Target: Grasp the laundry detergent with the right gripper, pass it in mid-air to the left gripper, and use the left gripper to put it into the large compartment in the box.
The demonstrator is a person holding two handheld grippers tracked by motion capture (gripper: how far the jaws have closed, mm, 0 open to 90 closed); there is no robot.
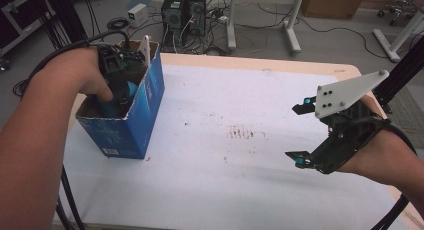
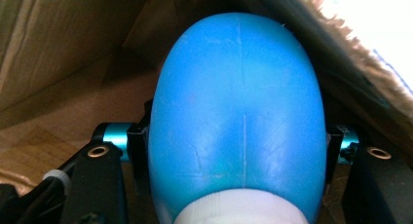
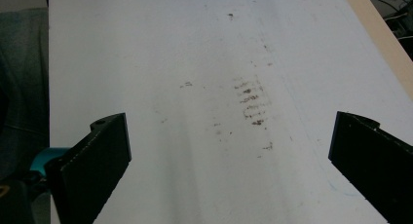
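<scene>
Blue plastic bottle (image 2: pixel 238 121) sat down inside the open cardboard box (image 1: pixel 145 115) at the left side of the table (image 1: pixel 210 190), and the left gripper (image 1: pixel 120 87) had it between its two black jaws. In the left gripper view the rounded blue body stood between the jaws with a white part, maybe the cap or the neck, at the bottom edge of that view; the jaws were narrow and pressed on both sides of the body, so the grip looked closed on it. Its long axis ran along the jaws, with the rounded end pointing away from the camera toward the brown inner wall and floor of the box, so I judged that it pointed downward into the box. From the high view the left hand (image 1: pixel 87 80) reached into the box from above. I judged that the step in hand was the placing of the bottle in the box, near its end. The next move called, I think, for opening the jaws and lifting the gripper straight up without catching the box flap. The right gripper (image 1: pixel 300 135) hovered over the white table cover at the right side, well apart from the box, with jaws wide open and nothing between them.
</scene>
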